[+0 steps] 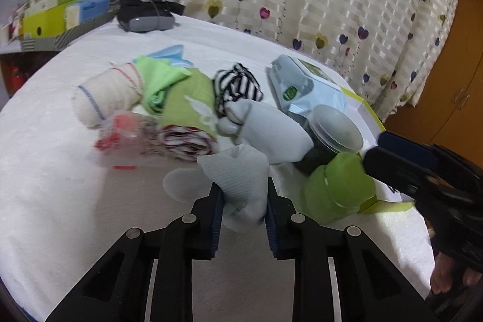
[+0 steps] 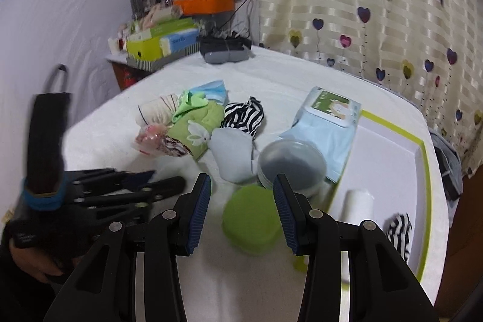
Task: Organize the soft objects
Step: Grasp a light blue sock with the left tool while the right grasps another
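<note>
Pale grey sock (image 1: 241, 180): light, limp, compresses easily. My left gripper (image 1: 244, 212) is clamped on its bunched middle, low over the white table (image 1: 60, 201). Right gripper (image 2: 241, 201) jaws apart, empty, straddling the green lid (image 2: 252, 219).

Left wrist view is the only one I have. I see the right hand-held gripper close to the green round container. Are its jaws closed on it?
Observer: No. The right wrist view shows the right hand-held gripper open. The green round container lies between its fingers, with a clear gap on one side.
Operator: Thank you. And the tray, is something already inside it?
Observer: Yes. A white roll and a black-and-white striped fabric piece lie in the tray.
</note>
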### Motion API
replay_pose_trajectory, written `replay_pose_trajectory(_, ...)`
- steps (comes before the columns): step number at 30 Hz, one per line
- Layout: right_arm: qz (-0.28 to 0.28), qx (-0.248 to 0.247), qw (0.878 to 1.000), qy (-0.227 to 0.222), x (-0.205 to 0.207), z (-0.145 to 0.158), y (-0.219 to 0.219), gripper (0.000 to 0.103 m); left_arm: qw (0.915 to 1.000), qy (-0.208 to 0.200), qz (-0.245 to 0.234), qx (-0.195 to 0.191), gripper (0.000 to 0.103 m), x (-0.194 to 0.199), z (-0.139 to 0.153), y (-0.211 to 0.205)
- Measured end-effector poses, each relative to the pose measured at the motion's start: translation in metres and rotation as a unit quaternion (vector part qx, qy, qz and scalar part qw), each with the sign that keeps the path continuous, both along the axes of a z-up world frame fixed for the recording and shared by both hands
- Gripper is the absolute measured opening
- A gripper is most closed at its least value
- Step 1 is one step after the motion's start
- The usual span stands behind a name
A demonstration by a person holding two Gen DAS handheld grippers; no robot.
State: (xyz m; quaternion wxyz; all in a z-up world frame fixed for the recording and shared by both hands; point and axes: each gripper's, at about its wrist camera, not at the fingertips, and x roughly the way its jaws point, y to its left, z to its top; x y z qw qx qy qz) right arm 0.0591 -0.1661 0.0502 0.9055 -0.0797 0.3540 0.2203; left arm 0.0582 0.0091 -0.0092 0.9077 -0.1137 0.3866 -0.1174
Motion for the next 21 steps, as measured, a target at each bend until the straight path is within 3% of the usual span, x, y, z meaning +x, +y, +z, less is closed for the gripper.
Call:
replay_pose_trajectory(8,0.044,-0.077,0.996,0.010,0.032,-0.002,0.042,0.044,0.9996,-0.011,0.025,-0.011,0.024,-0.008,0.005,0.028)
replay_pose_trajectory(21,0.096,-0.213,0.971,0.054,0.071,-0.034,0.091,0.044,0.9987,-0.012,0.047,-0.011,0.024,-0.009,0.003,0.049)
